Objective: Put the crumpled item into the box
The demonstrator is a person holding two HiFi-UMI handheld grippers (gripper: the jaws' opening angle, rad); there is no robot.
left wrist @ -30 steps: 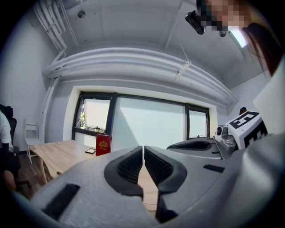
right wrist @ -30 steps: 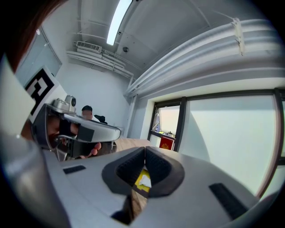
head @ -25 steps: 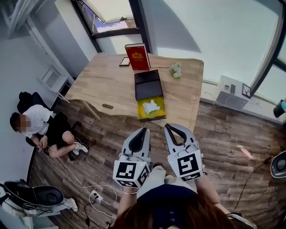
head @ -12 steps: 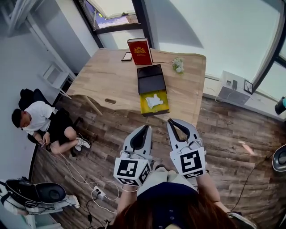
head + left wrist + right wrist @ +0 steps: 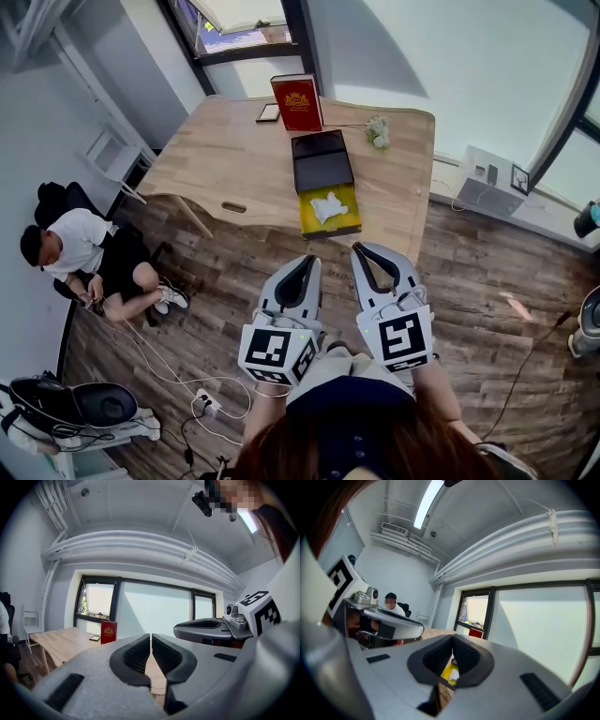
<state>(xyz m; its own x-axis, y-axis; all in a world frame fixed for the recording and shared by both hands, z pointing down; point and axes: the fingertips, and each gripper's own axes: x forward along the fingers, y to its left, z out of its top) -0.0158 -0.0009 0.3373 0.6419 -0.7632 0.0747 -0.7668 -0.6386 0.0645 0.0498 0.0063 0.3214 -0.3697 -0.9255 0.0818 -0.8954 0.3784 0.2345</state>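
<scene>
Left gripper (image 5: 305, 266) and right gripper (image 5: 367, 254), lower centre of the head view: both jaws pressed together, nothing held, above the floor short of the table (image 5: 225, 159). Crumpled item (image 5: 328, 206) lies inside the yellow box (image 5: 349, 221), centre frame, at the table's near edge. Red book (image 5: 298, 103) stands upright behind it, top centre.

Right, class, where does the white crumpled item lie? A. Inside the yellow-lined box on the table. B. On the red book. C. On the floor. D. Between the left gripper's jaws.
A: the white crumpled item lies inside the yellow-lined box on the table; the left gripper and right gripper are both shut and empty.
</scene>
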